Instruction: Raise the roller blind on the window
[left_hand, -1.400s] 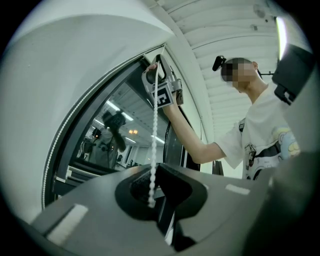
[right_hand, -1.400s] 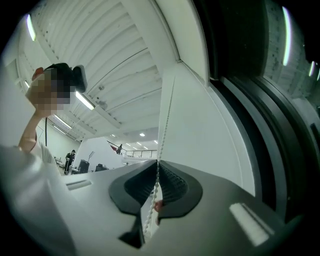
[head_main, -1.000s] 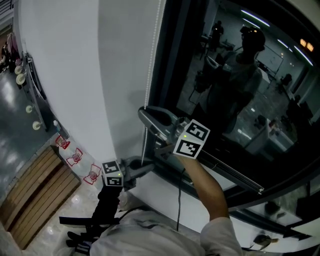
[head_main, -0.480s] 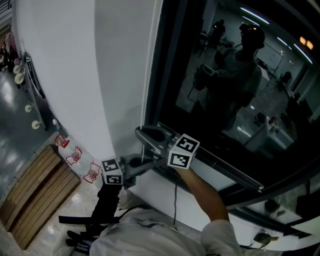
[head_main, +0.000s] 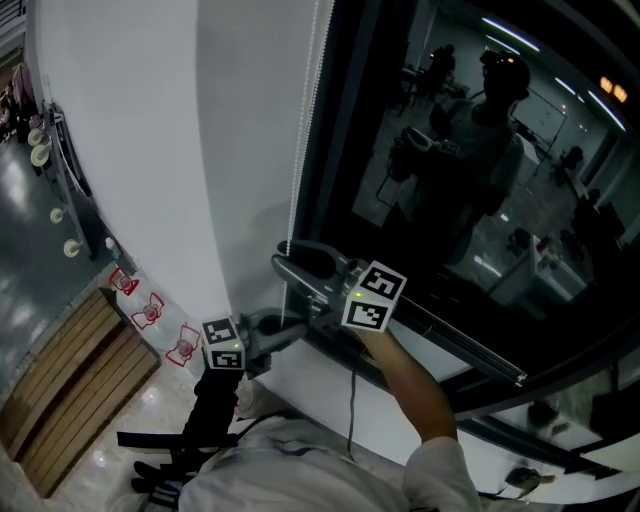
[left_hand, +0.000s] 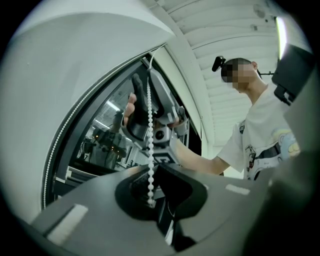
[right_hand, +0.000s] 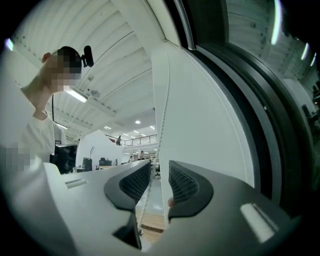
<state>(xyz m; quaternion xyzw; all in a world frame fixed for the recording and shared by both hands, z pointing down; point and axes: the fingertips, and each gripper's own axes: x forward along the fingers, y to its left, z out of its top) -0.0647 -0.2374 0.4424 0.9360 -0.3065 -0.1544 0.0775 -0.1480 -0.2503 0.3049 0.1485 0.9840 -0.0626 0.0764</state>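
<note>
The bead chain (head_main: 304, 120) hangs straight down along the left edge of the window (head_main: 480, 200), where the dark frame meets the white wall (head_main: 150, 150). Its long axis runs up and down, and both your tools sit on that one line.

Your left gripper (left_hand: 150, 202) is the lower one. It is clenched on the chain, and the beads drop into its closed jaws and end there. Your right gripper (right_hand: 159, 182) sits just above it on the same strand. Its jaws have just been opening, and the chain (right_hand: 152, 178) now passes through the gap between the ribbed pads without being pressed.

In the head view, your right gripper (head_main: 283, 255) lies close over your left gripper (head_main: 280, 325), near the lower left corner of the window. Both point roughly level at the frame, tipped slightly up, with your right forearm reaching in from below.

The coming move probably depends on height. The free chain lies above your right gripper, so that hand is nearer a fresh hold higher up.

The glass reflects the room, and I cannot make out the blind itself.
</note>
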